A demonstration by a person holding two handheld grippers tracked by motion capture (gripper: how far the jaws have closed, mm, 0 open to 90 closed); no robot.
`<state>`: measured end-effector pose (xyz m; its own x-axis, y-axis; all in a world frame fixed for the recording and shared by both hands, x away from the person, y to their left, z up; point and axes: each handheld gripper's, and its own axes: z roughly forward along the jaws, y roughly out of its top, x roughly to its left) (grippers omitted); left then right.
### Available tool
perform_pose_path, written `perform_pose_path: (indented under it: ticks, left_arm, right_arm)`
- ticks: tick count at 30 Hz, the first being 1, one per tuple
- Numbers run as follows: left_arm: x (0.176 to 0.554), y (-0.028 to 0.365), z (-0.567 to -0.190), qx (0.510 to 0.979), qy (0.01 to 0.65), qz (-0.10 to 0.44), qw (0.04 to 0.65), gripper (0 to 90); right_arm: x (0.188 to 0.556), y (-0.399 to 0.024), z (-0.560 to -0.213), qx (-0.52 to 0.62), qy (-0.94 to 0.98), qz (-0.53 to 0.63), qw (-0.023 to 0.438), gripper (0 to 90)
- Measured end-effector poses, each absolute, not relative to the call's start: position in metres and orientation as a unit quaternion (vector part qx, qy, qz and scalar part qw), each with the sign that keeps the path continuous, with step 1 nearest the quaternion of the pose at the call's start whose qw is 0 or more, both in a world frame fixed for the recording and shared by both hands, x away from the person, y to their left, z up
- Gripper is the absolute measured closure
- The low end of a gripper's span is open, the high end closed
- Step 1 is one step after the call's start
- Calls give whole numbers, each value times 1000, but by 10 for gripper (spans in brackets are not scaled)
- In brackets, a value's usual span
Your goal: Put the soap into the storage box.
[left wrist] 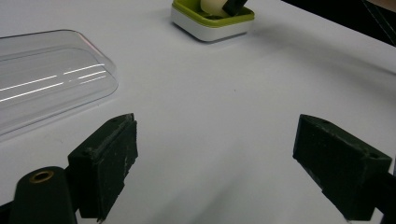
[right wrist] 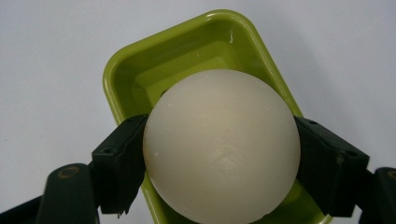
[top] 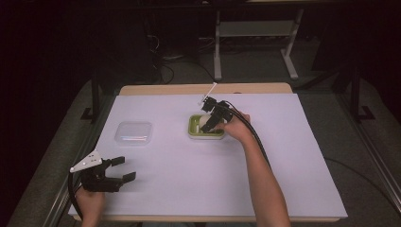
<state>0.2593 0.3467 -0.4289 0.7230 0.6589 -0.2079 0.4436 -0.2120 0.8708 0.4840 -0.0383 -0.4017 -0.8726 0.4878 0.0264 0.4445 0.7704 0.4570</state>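
Item: round cream soap (right wrist: 222, 149), clamped between right tongs (top: 211, 122), over green dish (right wrist: 187, 51), seemingly seated or nearly so.
Clear lid (top: 134, 133): off, left of dish on worktop (top: 293, 156).
Left tongs (top: 120, 169): agape, empty, nearer than lid.
Pending, likely: release soap, fit lid.

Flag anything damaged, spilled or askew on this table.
Only wear: the left gripper pad is frayed and chipped along its edge. The soap, green dish and clear lid look intact; nothing is spilled.
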Motion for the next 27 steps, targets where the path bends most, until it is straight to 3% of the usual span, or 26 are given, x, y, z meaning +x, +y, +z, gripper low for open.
perform_pose_path:
  ticks: [27]
  left_arm:
    - [259,346,-429,770,359,103,517,133]
  right_arm:
    - [485,-36,-402,248,939,234,51,222]
